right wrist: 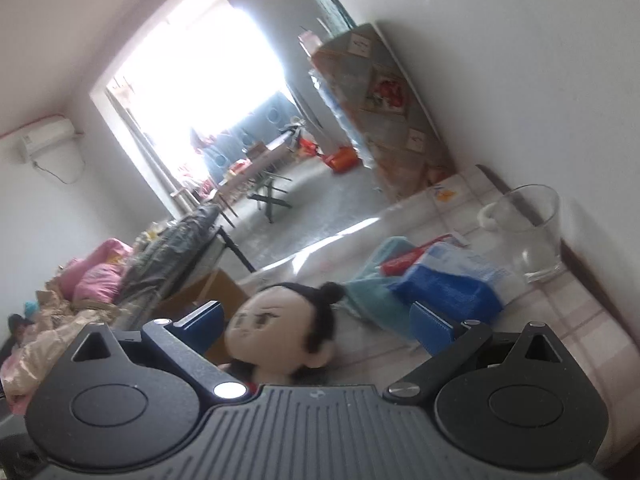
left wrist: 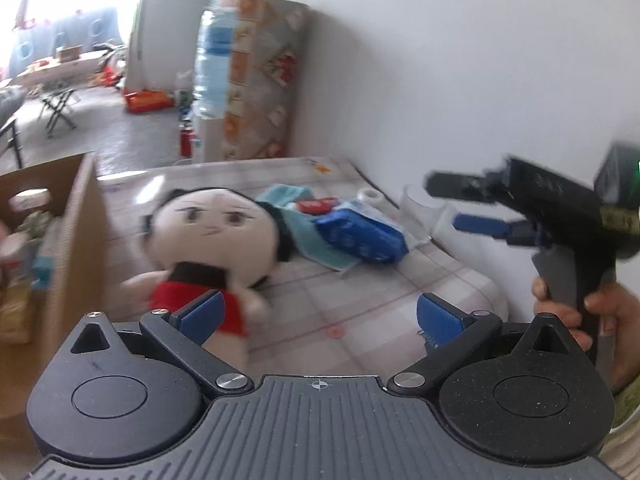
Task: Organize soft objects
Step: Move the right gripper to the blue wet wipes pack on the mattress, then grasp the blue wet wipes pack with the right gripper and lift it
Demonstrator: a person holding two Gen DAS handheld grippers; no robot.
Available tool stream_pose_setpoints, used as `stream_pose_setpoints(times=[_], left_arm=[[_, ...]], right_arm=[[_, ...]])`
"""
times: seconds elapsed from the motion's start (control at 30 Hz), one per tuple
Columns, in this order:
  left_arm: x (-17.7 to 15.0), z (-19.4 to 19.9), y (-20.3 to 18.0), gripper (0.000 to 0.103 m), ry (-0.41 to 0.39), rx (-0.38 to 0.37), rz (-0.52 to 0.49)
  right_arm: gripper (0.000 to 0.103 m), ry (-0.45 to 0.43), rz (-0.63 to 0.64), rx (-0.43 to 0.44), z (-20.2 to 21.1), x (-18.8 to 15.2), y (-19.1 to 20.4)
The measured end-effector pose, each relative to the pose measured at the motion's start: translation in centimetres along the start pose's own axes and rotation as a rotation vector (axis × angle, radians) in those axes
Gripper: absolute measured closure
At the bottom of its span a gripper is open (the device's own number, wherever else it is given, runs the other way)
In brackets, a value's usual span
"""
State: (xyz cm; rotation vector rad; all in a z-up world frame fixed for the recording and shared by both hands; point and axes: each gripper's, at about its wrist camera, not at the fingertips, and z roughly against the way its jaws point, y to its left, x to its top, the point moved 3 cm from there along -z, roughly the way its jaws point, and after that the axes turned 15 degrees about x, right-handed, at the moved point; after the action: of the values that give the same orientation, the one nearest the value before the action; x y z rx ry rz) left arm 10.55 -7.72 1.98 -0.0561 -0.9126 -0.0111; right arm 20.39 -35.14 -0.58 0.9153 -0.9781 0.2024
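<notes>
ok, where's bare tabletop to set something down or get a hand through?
Free: the checked tabletop in front of the left gripper, between the doll and the blue pack. Crowded: the far corner, where pack, teal cloth and glass bunch by the wall; the cardboard box blocks the left.

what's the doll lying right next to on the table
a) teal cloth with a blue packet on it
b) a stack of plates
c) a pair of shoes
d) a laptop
a: the doll lies on the table with its head beside the teal cloth, and the blue packet rests on that cloth.
</notes>
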Motion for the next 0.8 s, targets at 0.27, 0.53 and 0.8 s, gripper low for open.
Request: stream_pose_setpoints(times=[0.27, 0.53, 0.8], left_arm=[[0.4, -9.0, -5.5, 0.011, -0.050, -0.049, -0.039], [1.4, -16.3, -6.9, 0.031, 0.029, -0.085, 0.001], [1.4, -19.9, -7.7, 0.038, 0.121, -0.147, 0.050]], right_arm=[[0.002, 0.166, 0.094, -0.086, -5.5, 3.5, -4.2], [0.002, 0.329, 0.087, -0.206, -12.5, 4.4, -9.5], [0.002, 0.409, 0.107, -0.255, -15.8, 4.5, -11.1]])
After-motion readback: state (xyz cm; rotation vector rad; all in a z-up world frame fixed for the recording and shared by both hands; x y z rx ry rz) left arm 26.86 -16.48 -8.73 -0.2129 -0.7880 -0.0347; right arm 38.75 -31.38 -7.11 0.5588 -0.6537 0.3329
